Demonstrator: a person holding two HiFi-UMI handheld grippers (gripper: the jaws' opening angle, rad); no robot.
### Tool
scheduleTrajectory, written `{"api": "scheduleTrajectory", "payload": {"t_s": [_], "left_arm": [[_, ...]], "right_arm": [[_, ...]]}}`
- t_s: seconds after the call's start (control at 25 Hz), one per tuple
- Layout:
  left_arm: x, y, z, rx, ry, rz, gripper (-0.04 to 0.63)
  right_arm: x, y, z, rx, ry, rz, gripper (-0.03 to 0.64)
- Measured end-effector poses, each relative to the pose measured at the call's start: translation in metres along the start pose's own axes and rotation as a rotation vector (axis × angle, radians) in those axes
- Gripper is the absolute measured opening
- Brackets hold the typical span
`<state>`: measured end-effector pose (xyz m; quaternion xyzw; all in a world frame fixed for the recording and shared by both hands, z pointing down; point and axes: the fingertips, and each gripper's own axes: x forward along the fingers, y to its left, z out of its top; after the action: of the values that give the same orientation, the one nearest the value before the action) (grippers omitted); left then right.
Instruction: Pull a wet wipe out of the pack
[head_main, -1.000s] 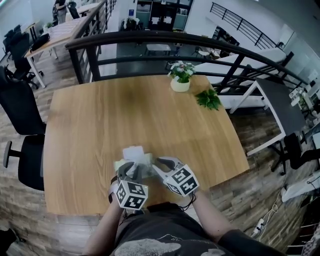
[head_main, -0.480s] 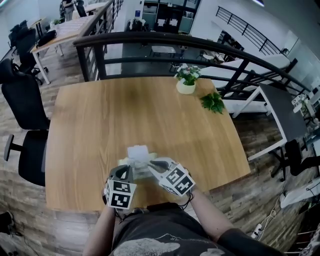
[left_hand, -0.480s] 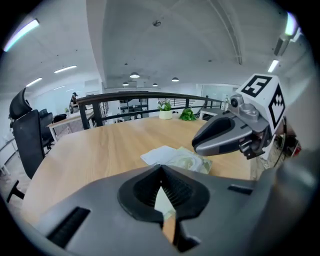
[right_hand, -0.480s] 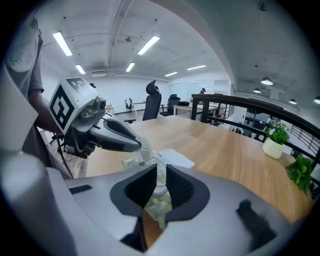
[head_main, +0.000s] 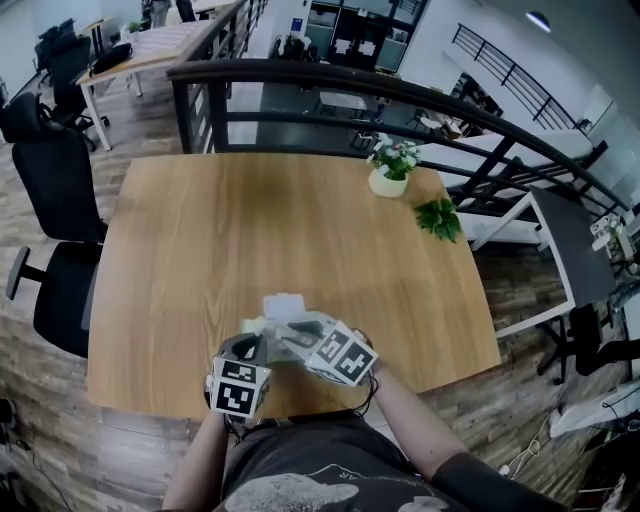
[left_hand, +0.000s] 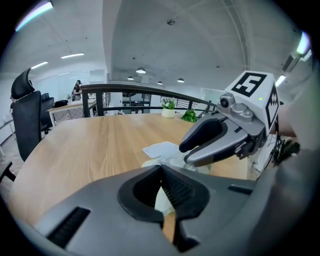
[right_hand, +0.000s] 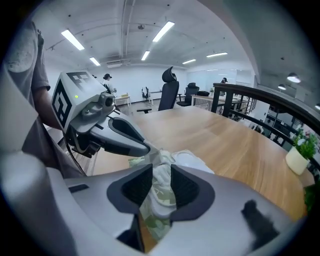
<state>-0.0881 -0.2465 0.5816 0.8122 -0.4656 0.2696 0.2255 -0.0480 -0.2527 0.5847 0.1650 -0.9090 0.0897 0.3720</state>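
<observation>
The wet wipe pack (head_main: 283, 306), pale green with a white flap on top, lies near the front edge of the wooden table (head_main: 250, 220). My left gripper (head_main: 260, 336) comes at it from the near left. In the left gripper view its jaws (left_hand: 161, 172) are shut, pinching the pack's thin near edge (left_hand: 161, 149). My right gripper (head_main: 292, 336) reaches in from the right, crossing just above the left one. Its jaws (right_hand: 160, 182) have just been opening, and the crumpled pack (right_hand: 187, 160) still fills the gap, touching both pads. The left gripper's fingers (right_hand: 127, 135) touch the pack's green corner.
A potted plant (head_main: 392, 172) and a loose green sprig (head_main: 438, 218) sit at the table's far right. A black railing (head_main: 330, 85) runs behind the table. An office chair (head_main: 58, 185) stands at the left. The person's torso is close to the front edge.
The left jaws, open around the pack a second ago, have shut on its edge. The right gripper has swung left over the pack. Both hands sit closer together.
</observation>
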Motion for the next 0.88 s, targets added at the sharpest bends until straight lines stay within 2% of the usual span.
{"api": "scheduleTrajectory", "payload": {"t_s": [0.16,0.4,0.48,0.88], "left_arm": [[0.002,0.001,-0.002,-0.007,0.01,0.001,0.014],[0.003,0.001,-0.003,-0.023,0.015,0.004,0.014],[0.004,0.002,-0.004,-0.024,0.016,0.005,0.014],[0.007,0.003,-0.004,-0.018,0.021,0.016,0.014]], "right_arm": [[0.01,0.002,0.002,-0.021,0.047,0.064,0.137],[0.016,0.004,-0.002,-0.047,0.121,0.143,0.135],[0.018,0.006,-0.004,-0.059,0.141,0.163,0.112],[0.023,0.002,-0.01,-0.099,0.177,0.161,0.046]]}}
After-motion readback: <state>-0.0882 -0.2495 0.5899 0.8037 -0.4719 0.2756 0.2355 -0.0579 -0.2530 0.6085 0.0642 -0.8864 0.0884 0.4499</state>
